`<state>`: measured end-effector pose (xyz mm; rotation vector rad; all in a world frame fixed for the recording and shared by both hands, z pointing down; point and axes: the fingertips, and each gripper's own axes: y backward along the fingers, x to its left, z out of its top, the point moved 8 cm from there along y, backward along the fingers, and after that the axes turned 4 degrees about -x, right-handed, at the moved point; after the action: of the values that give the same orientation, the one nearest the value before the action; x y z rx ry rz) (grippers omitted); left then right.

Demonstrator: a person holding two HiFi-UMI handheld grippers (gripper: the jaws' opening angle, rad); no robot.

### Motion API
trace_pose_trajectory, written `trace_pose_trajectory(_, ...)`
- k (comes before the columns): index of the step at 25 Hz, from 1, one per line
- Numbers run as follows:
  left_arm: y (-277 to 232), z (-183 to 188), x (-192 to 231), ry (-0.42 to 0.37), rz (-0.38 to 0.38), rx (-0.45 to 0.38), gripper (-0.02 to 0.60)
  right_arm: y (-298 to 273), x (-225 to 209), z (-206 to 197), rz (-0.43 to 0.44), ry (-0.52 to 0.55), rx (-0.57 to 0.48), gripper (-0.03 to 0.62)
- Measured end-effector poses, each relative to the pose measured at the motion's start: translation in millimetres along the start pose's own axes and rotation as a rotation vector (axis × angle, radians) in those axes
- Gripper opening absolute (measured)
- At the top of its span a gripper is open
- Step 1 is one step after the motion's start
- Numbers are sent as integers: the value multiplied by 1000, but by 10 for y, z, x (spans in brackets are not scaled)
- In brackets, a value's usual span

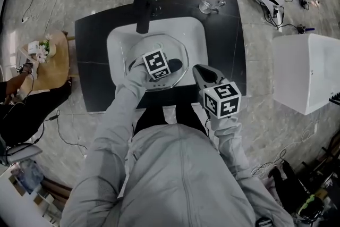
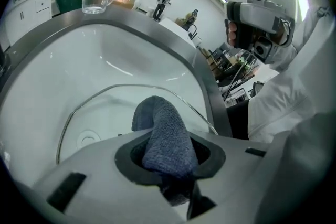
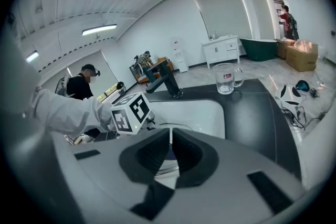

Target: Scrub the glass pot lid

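The fingers (image 2: 211, 157) of the left gripper (image 1: 171, 66) are seen pinched on a blue-grey cloth (image 2: 163, 136), which is bunched between them and bulges out past their tips. The cloth is held down over the glass pot lid (image 1: 159, 42), though contact with the glass cannot be made out. The lid is lying inside the white sink (image 1: 119, 40), and in the left gripper view its metal rim is seen arching just beyond the cloth.

The fingers (image 3: 191, 152) of the right gripper (image 1: 199, 72) are pressed together, with only a thin slit left and nothing seen held between them. This gripper is held over the black desk (image 1: 223, 34) at the sink's front right edge, just beside the lid's rim.
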<state>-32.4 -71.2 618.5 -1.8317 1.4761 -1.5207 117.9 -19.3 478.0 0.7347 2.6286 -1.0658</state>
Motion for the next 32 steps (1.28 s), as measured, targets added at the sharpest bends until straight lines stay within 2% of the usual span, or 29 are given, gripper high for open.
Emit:
trace_pose_trajectory(6,-42,199,73,-47,-49,-26,109,50,-139,6,-26,-21,-2,35)
trace_pose_trajectory(11,-104,192,51,-78,-157,-37,109,49,-145,28,-33,-29,-15,35)
trace_pose_trajectory(15,-72,103,-57,-80,-258,-10,109,56,-124,-5,-30,-33,-14,35)
trace_pose_trajectory(18,-18,-8,-130,-59,-342,23,109,41,-91,-10,-25,-33,-13,35)
trace_pose_trajectory(24,116,-295,-277,33,-501,110,109,-11,-3,2,-6,-18,-15,35)
trace_pose_trajectory(26,162,-380,-295,64,-507,133,109,-23,32,7,2,-12,-14,35)
trace_pose_trajectory(32,277,-580,-273,126,-425,195,109,-77,133,10,18,3,-8,35)
